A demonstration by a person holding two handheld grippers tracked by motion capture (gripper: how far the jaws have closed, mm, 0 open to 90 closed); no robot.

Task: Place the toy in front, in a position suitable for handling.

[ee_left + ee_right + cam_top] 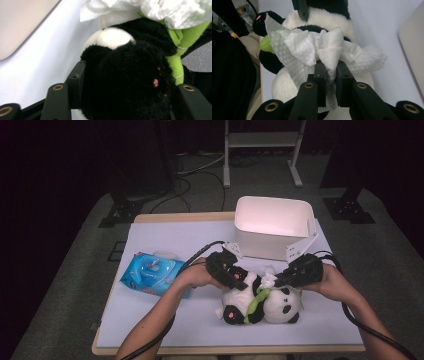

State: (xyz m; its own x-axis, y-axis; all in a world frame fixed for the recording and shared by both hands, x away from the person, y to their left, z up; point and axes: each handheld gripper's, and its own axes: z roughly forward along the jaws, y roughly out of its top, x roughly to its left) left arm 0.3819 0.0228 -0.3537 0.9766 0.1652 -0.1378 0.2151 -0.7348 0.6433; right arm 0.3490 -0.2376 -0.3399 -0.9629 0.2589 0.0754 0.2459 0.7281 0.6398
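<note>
We wipe panda: left gripper clamps its paw, right gripper pinches wet wipe. Next: drag wipe across fur.

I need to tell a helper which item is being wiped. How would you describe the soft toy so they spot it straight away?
On the white table, in front of the white bin, lies the panda plush. It alone is furry, black and white.

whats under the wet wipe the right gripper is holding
The wet wipe, pinched in the right gripper, lies on the plush panda, over its black-and-white body and green bamboo piece. How much of the fur beneath it is touched stays covered.
</note>
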